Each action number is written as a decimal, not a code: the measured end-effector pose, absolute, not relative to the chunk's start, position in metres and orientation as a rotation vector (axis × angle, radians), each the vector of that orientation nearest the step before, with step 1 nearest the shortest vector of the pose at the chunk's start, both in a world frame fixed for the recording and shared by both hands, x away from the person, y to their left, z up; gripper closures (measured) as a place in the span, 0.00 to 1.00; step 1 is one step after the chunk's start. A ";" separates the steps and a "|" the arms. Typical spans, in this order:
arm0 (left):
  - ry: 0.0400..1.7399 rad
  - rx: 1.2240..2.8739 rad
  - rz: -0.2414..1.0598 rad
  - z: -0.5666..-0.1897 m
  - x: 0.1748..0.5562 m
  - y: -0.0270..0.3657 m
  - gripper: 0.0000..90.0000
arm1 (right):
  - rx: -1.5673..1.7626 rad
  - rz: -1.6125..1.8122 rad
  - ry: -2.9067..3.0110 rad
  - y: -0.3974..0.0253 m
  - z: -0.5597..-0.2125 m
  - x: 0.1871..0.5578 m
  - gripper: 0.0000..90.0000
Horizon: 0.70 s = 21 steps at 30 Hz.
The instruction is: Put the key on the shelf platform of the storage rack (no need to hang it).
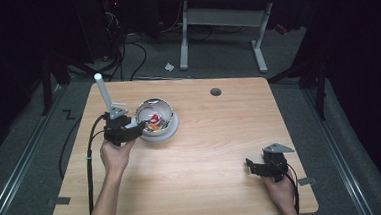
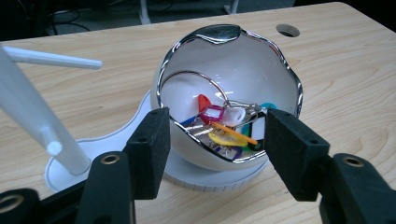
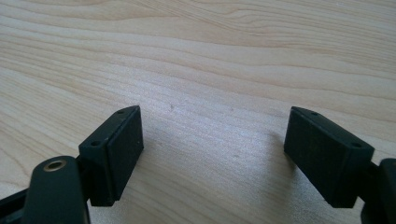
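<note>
Three cameras: one overhead, two riding the grippers.
The high view looked forward and down; the left gripper view sat close to the chrome-rimmed bowl (image 2: 229,93), shared with it; the right gripper view faced the wooden table (image 3: 210,60) closely.

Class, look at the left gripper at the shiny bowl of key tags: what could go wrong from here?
1. The left gripper stands open around the bowl; its smooth, round wall could slip from the jaws as they shut.
2. The bowl sits on a white base; a push might tip it and spill the key tags.
3. The white post stands close by; the gripper could knock it.
</note>
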<state>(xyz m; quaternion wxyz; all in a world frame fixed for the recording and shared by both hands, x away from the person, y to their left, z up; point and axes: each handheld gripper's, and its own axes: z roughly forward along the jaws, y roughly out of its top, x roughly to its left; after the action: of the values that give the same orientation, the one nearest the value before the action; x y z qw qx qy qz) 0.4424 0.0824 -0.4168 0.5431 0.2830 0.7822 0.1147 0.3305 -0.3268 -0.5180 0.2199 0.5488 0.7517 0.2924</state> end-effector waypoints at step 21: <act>1.845 0.663 0.263 -0.409 0.414 0.101 0.42 | 1.518 0.809 2.079 -0.327 -0.518 0.331 0.22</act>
<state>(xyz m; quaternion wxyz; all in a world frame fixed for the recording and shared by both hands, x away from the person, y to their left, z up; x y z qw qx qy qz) 0.4135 0.1006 -0.4090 0.5494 0.2802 0.7793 0.1111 0.3305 -0.3267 -0.5180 0.2200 0.5488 0.7516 0.2924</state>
